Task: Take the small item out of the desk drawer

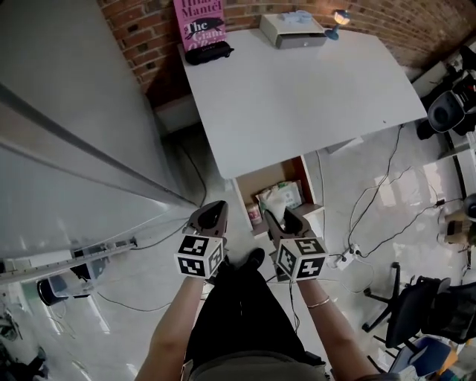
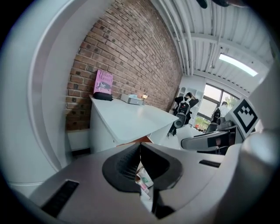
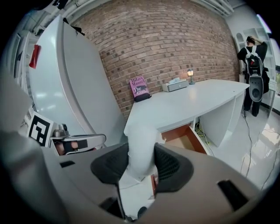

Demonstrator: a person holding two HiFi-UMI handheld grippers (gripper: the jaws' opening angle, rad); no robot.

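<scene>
The white desk [image 1: 297,97] has its drawer [image 1: 262,181] pulled open below the near edge, with a white bag [image 1: 282,198] and other packets inside. My right gripper [image 1: 285,217] is above the drawer's front, shut on a small white item [image 3: 140,140] that stands up between its pads. In the head view that item is hidden by the jaws. My left gripper [image 1: 212,210] hangs beside it, to the left of the drawer, with its pads [image 2: 131,159] meeting at the tips and nothing held. The drawer's packets [image 2: 143,179] show through the gap below the tips.
A pink book [image 1: 199,22], a grey box [image 1: 291,31] and a small lamp [image 1: 338,18] stand at the desk's far edge against the brick wall. A large white panel [image 1: 67,111] leans at the left. Cables and a power strip [image 1: 346,258] lie on the floor; office chairs [image 1: 416,305] stand at the right.
</scene>
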